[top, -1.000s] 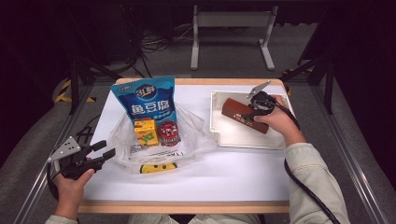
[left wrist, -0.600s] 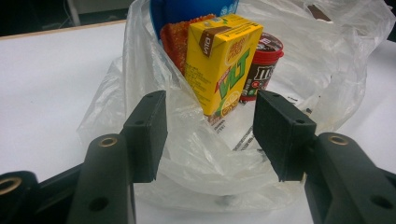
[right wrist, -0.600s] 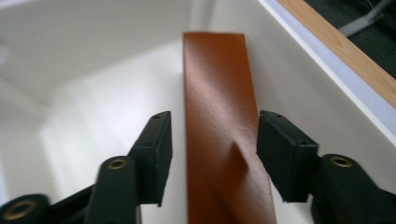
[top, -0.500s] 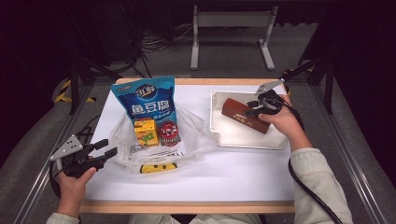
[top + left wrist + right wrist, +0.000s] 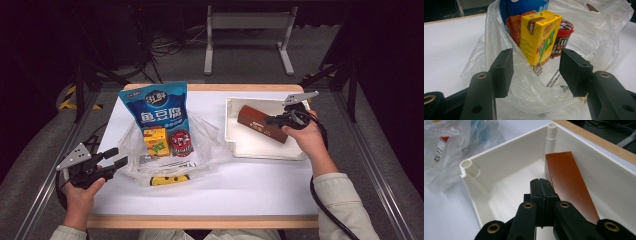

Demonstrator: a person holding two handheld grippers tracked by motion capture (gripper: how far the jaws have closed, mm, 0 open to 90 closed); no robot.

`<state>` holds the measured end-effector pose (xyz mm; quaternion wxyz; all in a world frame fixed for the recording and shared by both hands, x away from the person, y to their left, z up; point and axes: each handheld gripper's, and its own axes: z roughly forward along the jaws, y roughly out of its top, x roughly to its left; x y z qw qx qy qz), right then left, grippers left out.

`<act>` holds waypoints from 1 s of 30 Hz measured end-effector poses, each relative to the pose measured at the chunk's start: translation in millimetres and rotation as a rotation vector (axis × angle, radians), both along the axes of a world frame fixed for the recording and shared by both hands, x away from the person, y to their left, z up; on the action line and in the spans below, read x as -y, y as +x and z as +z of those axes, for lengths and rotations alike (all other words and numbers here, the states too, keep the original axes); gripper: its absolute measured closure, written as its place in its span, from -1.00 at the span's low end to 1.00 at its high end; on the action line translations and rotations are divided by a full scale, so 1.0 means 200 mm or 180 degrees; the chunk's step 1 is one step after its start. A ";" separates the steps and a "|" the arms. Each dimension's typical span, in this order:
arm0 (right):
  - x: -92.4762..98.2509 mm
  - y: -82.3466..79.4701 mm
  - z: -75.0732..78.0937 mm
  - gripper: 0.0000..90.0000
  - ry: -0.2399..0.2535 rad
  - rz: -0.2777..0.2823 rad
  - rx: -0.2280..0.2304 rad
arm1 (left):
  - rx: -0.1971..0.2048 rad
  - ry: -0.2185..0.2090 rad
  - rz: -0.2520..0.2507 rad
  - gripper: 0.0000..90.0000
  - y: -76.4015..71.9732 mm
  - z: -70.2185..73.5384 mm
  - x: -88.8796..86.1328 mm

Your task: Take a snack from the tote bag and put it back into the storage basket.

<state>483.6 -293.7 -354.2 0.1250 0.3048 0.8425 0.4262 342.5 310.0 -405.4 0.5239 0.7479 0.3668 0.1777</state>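
Observation:
A brown oblong box (image 5: 261, 123) lies in the white tray (image 5: 260, 146) at the right. My right gripper (image 5: 267, 120) hovers just above the box's near end. Its jaws have just been closing and now stand shut with nothing between them; in the right gripper view that gripper (image 5: 541, 181) sits beside the box (image 5: 569, 177). At the left, my left gripper (image 5: 116, 157) is open at the edge of a clear plastic bag (image 5: 210, 145). In the left gripper view, the open gripper (image 5: 536, 55) faces a yellow drink carton (image 5: 540, 35) and a red-lidded cup (image 5: 562, 37).
A blue snack pouch (image 5: 155, 107) stands at the back of the bag. A yellow object (image 5: 170, 179) lies under the bag's front edge. The white table top (image 5: 250, 185) ends in wooden edges. Metal rails run along both sides.
My right gripper has drawn back to the right off the brown box and its jaws have closed. The box stays in the tray. The left gripper has not moved.

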 end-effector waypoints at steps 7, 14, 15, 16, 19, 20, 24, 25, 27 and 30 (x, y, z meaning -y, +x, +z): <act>0.01 -0.03 -0.05 1.00 0.0146 -0.0113 -0.0130 | 0.0011 0.0004 0.0002 0.01 0.00 0.00 0.00; 0.01 -0.04 -0.11 1.00 -0.0100 -0.0269 -0.0315 | 0.0005 0.0008 0.0002 0.01 0.00 0.00 0.00; 0.01 -0.04 -0.11 1.00 -0.0100 -0.0269 -0.0315 | 0.0005 0.0008 0.0002 0.02 0.00 0.00 0.00; 0.01 -0.04 -0.11 1.00 -0.0133 -0.0308 -0.0340 | 0.0004 0.0007 0.0002 0.02 0.00 0.00 0.00; 0.01 -0.02 -0.13 1.00 -0.0257 -0.0437 -0.0400 | 0.0008 0.0002 0.0011 0.02 -0.01 0.00 0.00; 0.01 -0.02 -0.13 1.00 -0.0257 -0.0437 -0.0400 | 0.0009 -0.0004 0.0016 0.02 -0.01 0.00 0.00; 0.02 0.00 -0.15 1.00 -0.0348 -0.0641 -0.0471 | 0.0008 0.0012 0.0019 0.02 -0.01 0.00 -0.01; 0.02 0.01 -0.15 1.00 -0.0360 -0.0666 -0.0480 | 0.0006 0.0010 0.0019 0.02 -0.01 0.00 -0.01; 0.02 0.01 -0.16 1.00 -0.0379 -0.0697 -0.0490 | 0.0005 0.0007 0.0020 0.01 -0.01 0.00 -0.01; 0.02 0.02 -0.15 1.00 -0.0435 -0.0800 -0.0498 | 0.0008 0.0000 0.0023 0.01 -0.01 0.00 -0.01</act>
